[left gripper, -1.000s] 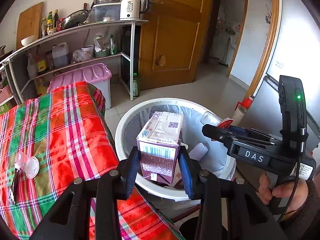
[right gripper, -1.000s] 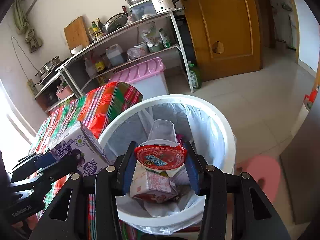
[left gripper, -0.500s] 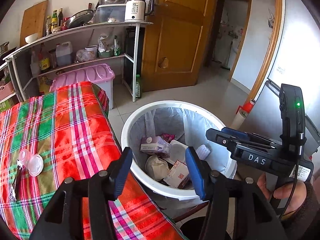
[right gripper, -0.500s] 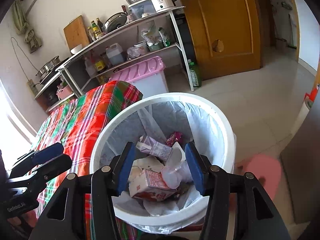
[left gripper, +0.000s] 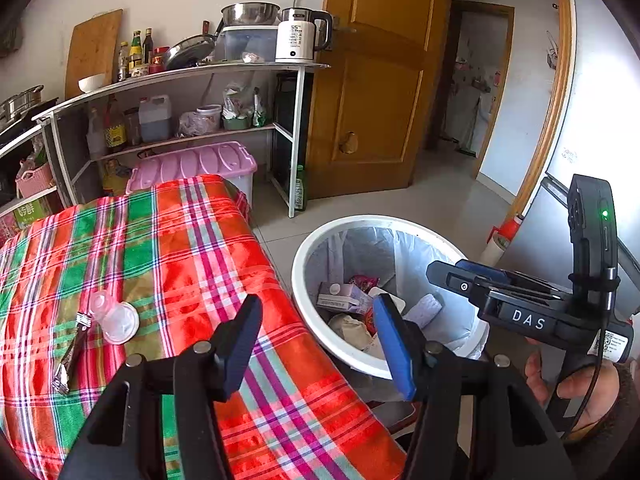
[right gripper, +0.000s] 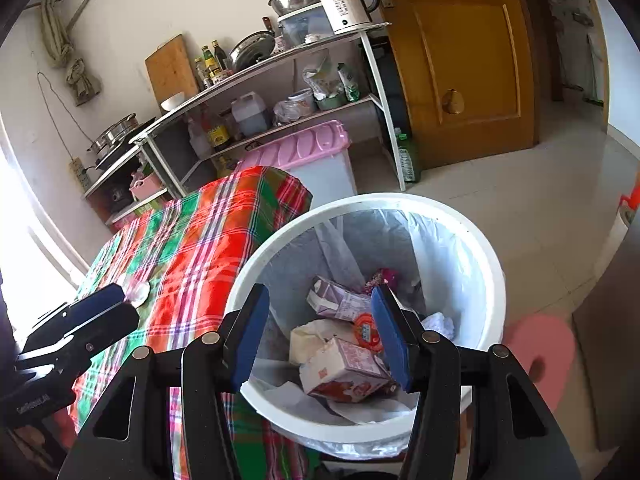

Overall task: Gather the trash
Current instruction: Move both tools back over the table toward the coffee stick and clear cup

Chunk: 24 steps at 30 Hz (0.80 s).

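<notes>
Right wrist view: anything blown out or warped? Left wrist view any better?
Right wrist view: window at the left edge is blown out to white; shelf and door bow from fisheye; dark vignette in the corners. Left wrist view: even exposure, same bowing, tablecloth and trash bin sharp.

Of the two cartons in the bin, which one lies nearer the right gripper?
The pink-and-red carton, lying just below the open right gripper. The purple carton sits deeper, toward the far wall of the white bin.
</notes>
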Tool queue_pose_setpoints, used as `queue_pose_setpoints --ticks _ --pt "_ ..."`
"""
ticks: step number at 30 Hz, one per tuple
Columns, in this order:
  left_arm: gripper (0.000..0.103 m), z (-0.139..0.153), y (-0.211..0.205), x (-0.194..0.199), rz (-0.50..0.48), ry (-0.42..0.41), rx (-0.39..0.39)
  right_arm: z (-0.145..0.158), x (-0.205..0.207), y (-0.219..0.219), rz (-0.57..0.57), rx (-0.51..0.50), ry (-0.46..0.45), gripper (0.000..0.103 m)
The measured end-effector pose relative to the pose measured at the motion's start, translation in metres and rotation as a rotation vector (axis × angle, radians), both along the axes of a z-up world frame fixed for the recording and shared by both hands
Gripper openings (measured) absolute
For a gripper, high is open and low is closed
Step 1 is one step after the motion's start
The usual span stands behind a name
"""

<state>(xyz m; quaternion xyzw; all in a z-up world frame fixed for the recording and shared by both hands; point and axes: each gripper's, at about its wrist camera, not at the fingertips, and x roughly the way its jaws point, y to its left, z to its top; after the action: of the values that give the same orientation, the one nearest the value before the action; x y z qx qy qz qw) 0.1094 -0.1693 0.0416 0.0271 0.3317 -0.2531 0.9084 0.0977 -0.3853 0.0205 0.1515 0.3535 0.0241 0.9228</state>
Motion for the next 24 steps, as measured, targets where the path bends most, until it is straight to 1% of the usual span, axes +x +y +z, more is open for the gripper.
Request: queue_pose_setpoints --ticks 4,7,11,18,21,24 --pt "0.061 0.002 0.021 -0.002 0.041 -0.019 0.000 0.005 0.004 0.021 0.043 -0.007 -0.014 0.054" --pt "0.062 -0.001 0.042 0.001 0.085 -0.014 -0.001 0.006 0.009 0.041 0.092 -0.020 -0.024 0.054" --pt "0.062 -0.005 0.070 0.005 0.151 -0.017 0.019 0.004 0.021 0.070 0.147 -0.031 -0.021 0.054" --pt "0.062 -0.017 0.120 0.016 0.245 0.013 0.010 0.002 0.042 0.120 0.250 -0.075 -0.015 0.054" --pt "0.063 -0.024 0.144 0.020 0.295 0.023 0.029 -0.001 0.053 0.143 0.308 -0.102 -0.010 0.054" --pt "0.063 -0.034 0.166 0.027 0.336 0.059 0.031 -0.011 0.068 0.165 0.363 -0.112 0.032 0.054"
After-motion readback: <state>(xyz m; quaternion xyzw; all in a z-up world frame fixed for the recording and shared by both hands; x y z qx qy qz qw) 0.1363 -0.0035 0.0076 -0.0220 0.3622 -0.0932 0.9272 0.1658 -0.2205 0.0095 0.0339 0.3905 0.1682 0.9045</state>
